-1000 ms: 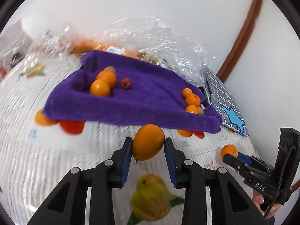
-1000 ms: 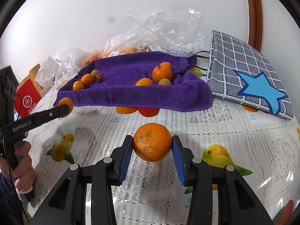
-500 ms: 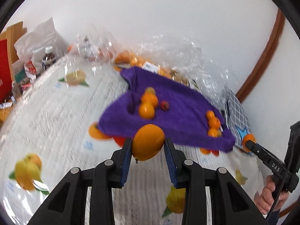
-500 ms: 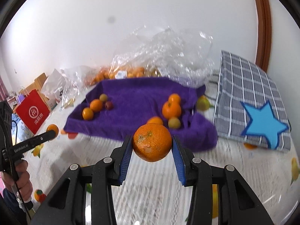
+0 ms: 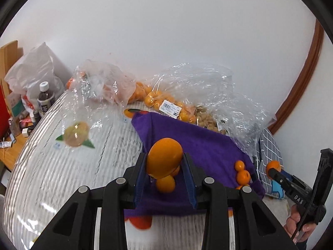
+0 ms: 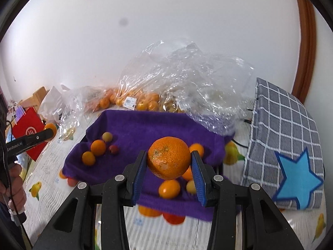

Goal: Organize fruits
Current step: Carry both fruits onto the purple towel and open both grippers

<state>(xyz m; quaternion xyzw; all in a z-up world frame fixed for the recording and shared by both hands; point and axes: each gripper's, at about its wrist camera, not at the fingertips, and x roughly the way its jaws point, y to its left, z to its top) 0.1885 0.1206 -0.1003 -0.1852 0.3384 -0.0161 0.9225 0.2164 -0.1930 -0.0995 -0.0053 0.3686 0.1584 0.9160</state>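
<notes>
Now both grippers carry fruit above the purple towel (image 6: pixel 145 129), which lies on the table (image 5: pixel 62 166) as the sorting ground. The left gripper (image 5: pixel 164 177) has its fingers closed to a narrow gap on a smooth oval orange fruit (image 5: pixel 164 158), clamped by its sides so it hangs clear of the cloth. The right gripper (image 6: pixel 168 175) is closed a little wider on a rounder, dimpled orange (image 6: pixel 169 160), pinched across its middle.

On the towel the fruit sits in two clusters: a left group (image 6: pixel 97 148) with two orange pieces, a pale one and a small red one, and a right group (image 6: pixel 169 188) below the held orange. Judging by that split, each hand is probably bringing its piece to the cluster on its own side. More fruit waits in clear plastic bags (image 6: pixel 145 102) by the wall, and a checked cushion with a blue star (image 6: pixel 287 145) stands at the right.

Compared with a second ago, both grippers have risen and advanced: then the held fruits hung over the patterned tablecloth short of the towel's near edge, now they hang over the towel itself. Neither grip has changed.
</notes>
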